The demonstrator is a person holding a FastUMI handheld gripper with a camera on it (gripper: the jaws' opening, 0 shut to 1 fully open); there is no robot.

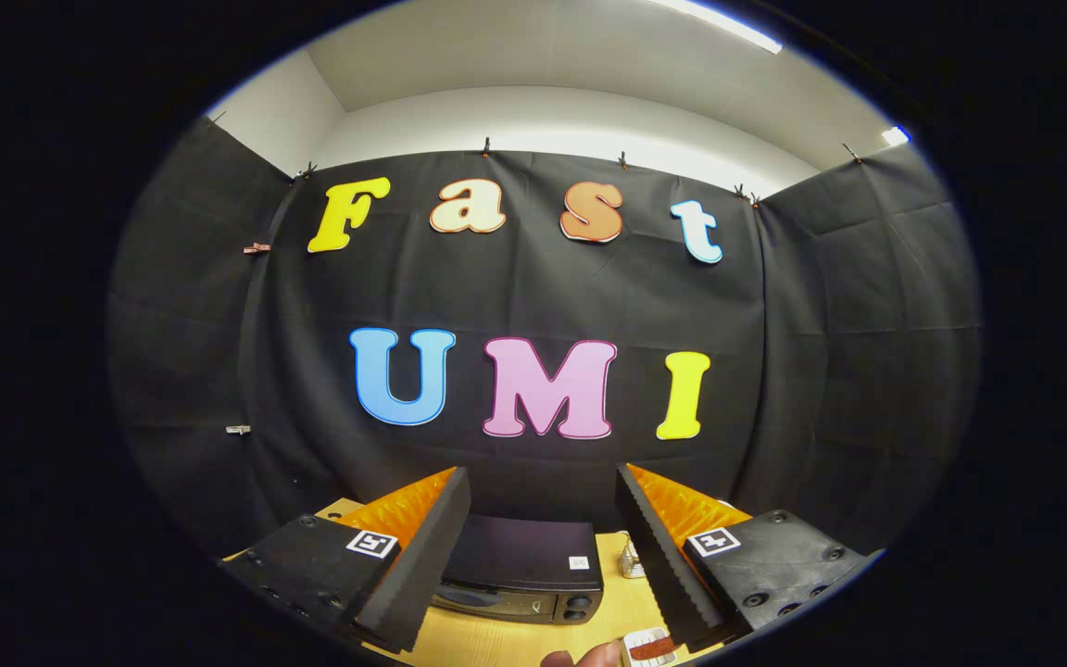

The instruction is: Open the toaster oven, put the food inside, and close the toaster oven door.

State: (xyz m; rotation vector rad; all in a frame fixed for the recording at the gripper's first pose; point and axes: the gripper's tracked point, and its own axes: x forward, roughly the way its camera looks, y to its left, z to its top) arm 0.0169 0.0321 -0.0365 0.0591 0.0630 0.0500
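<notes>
toaster oven (522,570) on table (487,639), beyond tongs (543,491)

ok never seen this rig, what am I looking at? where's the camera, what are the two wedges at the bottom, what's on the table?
The camera is a fisheye mounted on a handheld gripper, looking forward along its two fingers; those are the wedges. A person carries it; there is no robot arm. The fingers stand wide apart and hold nothing.

Between and beyond them, on a wooden table, sits a dark toaster oven, seen from above, with knobs on its front. A small object stands beside it, too small to identify. Near the finger on that side lies something that looks like food, with what may be a fingertip next to it. Black cloth behind is the booth wall.
</notes>
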